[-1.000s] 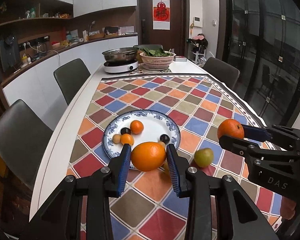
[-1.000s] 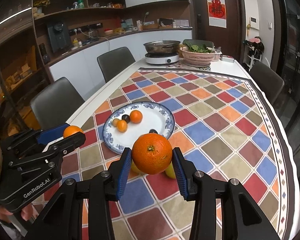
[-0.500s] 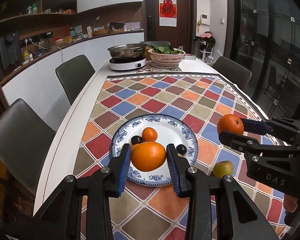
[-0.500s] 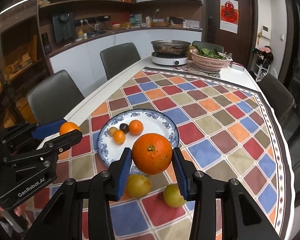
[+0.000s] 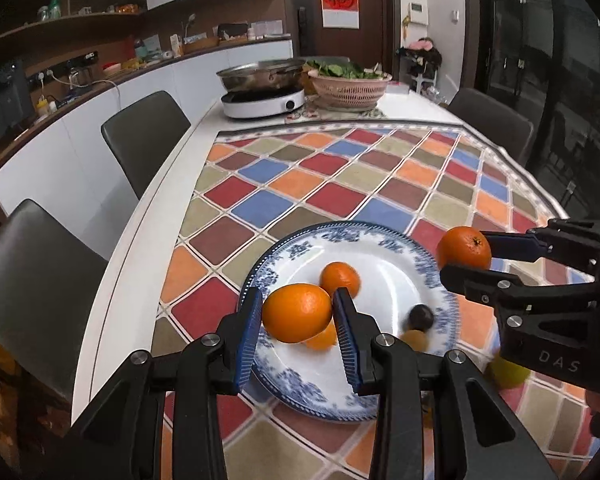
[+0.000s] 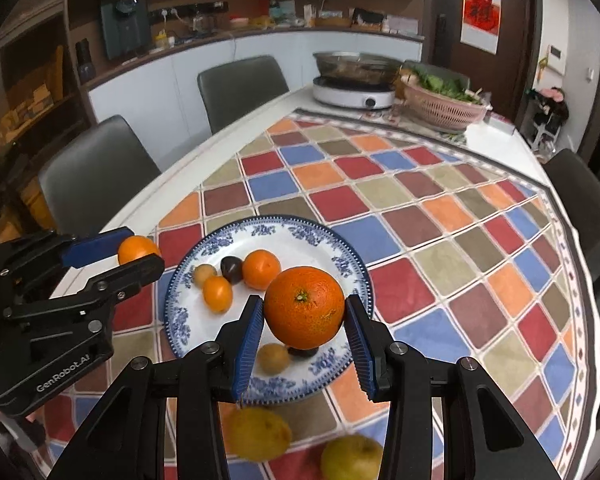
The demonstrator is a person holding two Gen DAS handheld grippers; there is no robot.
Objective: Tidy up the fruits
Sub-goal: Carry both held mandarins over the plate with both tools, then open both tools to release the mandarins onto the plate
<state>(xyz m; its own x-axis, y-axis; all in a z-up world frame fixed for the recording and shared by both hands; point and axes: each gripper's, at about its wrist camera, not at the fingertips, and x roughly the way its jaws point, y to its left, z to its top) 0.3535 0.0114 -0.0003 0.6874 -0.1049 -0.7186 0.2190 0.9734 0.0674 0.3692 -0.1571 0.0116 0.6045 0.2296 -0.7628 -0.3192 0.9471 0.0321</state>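
A long white table (image 5: 140, 248) carries a chequered cloth (image 5: 340, 184) that spreads out ahead of both pairs of fingers, and on the cloth lies a blue-and-white plate (image 6: 204, 256), directly below and just beyond the fingertips of both grippers. The left gripper (image 5: 297, 314) has its blue pads closed narrowly on an oval orange (image 5: 297, 313), held clear above the near left part of the plate. The right gripper (image 6: 304, 308) likewise clamps a rounder, darker orange (image 6: 304, 307) between its pads, stem mark facing the camera, above the near right part of the plate. On the plate beyond the fingers sit a small mandarin (image 6: 261, 269), a smaller orange fruit (image 6: 217, 293), a dark plum (image 6: 231, 269) and a little yellowish fruit (image 6: 204, 274); another small brownish fruit (image 6: 274, 358) lies just under the right gripper's left finger. Off the plate, on the cloth behind the right gripper's fingertips, rest a yellow pear-like fruit (image 6: 258, 434) and a greenish apple (image 6: 350, 458).
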